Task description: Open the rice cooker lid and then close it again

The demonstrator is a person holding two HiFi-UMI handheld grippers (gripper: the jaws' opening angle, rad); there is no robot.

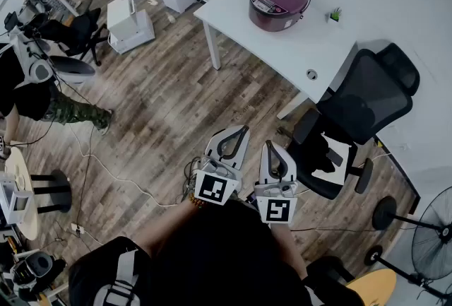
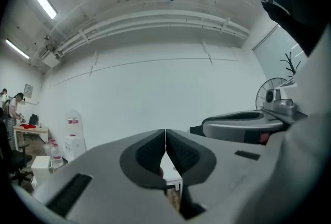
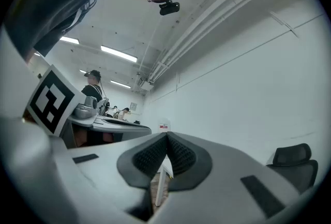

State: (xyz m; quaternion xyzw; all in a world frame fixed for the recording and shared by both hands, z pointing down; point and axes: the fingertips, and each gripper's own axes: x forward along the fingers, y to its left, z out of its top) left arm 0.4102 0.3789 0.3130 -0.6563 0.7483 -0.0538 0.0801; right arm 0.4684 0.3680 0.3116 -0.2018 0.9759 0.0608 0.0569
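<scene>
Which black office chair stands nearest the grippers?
The office chair beside the white table, just right of the right gripper; the other chair stands far upper-left.

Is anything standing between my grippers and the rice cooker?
Nothing visible does. Only wood floor lies between the left gripper, the right gripper and the white table where the rice cooker sits closed. The black office chair stands right of that path.

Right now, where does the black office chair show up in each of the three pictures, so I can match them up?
Head view: the black office chair is right of centre, beside the white table.
Left gripper view: not in it.
Right gripper view: at the lower right edge, against the white wall.
Shared landmark: the white table; its leg peeks out below the jaws in both gripper views.
</scene>
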